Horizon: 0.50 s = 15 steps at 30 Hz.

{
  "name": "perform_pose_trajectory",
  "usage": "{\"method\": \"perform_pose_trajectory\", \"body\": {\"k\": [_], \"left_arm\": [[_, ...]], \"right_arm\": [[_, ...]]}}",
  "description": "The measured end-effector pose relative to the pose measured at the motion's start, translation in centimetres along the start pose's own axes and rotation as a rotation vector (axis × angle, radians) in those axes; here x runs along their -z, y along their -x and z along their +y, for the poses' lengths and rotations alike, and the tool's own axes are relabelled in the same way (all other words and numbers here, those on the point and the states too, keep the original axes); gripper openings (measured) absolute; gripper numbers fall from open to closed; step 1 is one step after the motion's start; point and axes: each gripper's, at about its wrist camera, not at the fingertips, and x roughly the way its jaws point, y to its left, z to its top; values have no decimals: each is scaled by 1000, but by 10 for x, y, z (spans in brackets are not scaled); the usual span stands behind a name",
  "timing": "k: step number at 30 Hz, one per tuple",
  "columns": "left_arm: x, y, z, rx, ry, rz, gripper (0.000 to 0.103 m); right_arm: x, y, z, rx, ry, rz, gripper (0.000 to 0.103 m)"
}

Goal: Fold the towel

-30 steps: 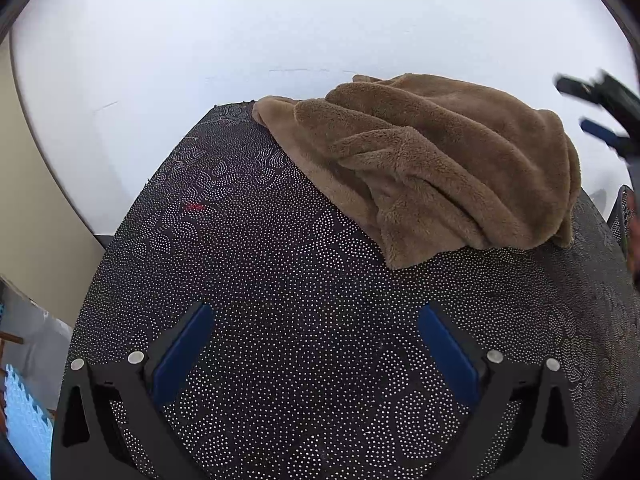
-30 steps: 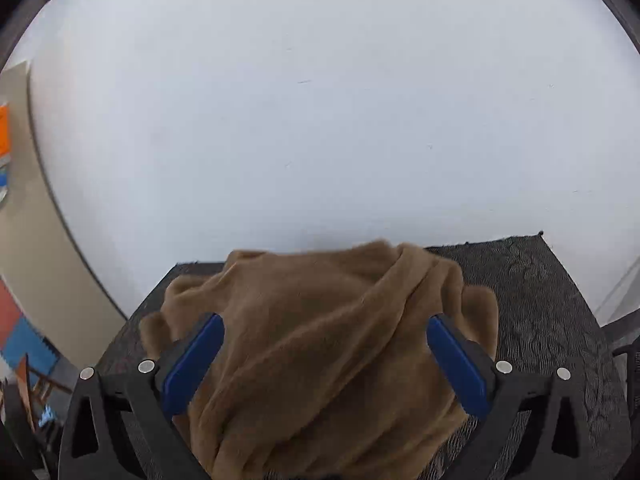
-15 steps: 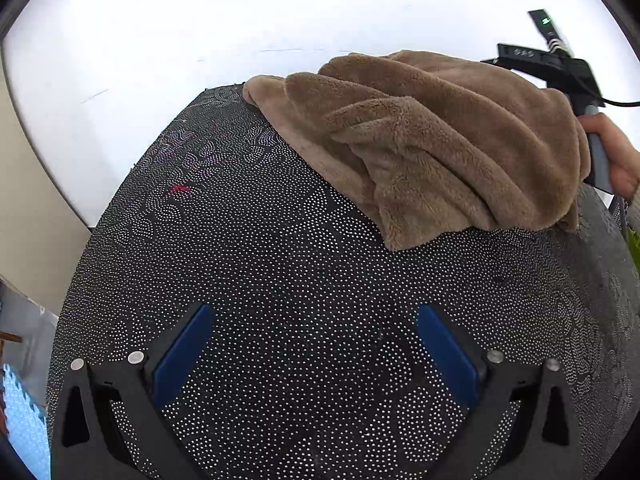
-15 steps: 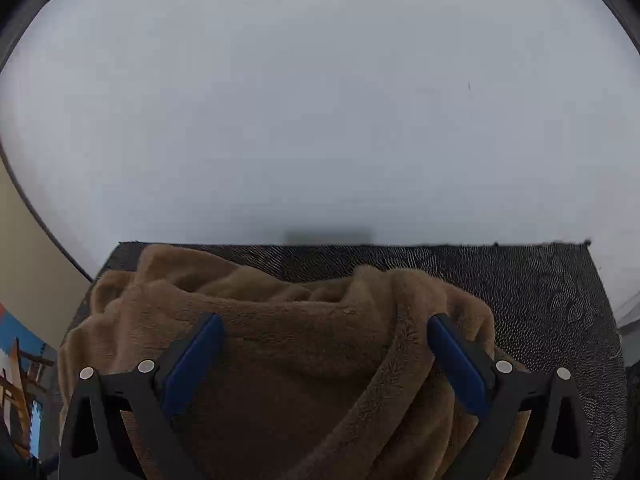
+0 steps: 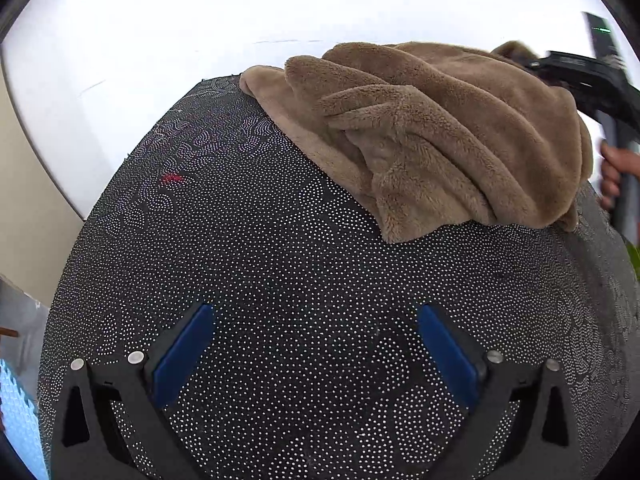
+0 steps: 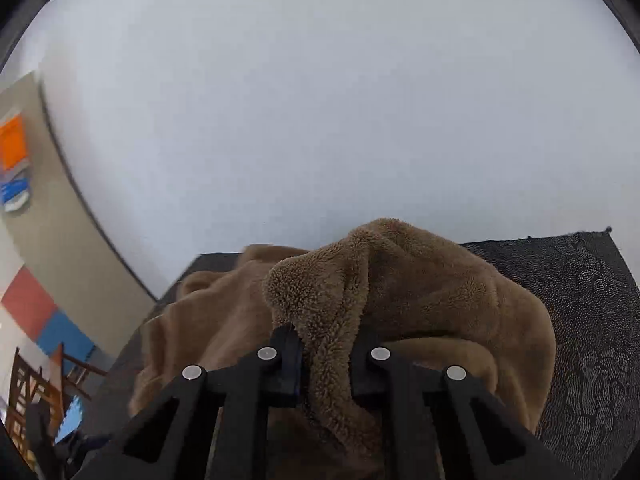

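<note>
Right gripper (image 6: 326,354): jaws closing on a pinched ridge of one crumpled brown fleece towel (image 5: 432,128), heaped at the far right of one black dotted table mat (image 5: 280,280). Left gripper (image 5: 316,344): jaws wide, nothing between. Towel's edges hidden; long axis indeterminable.
</note>
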Motion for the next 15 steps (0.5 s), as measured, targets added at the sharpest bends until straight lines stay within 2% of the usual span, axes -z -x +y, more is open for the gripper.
{"method": "perform_pose_trajectory", "body": {"k": [7,9,11,13,15], "left_arm": [[6,13,-1,13,-1,-18,103],[7,15,-1,17,2,-23,103],[7,16,0,21,6,-25,103],[6,17,0,26,8,-28,103],[6,18,-1,27,3,-31,103]], "right_arm": [[57,87,63,-186,55,-62,15],[81,108,75,-209,64,-65,15],[102,117,81,-142,71,-58,15],[121,118,77,-5,66,-46,16],[133,112,75,127,77,-24,21]]}}
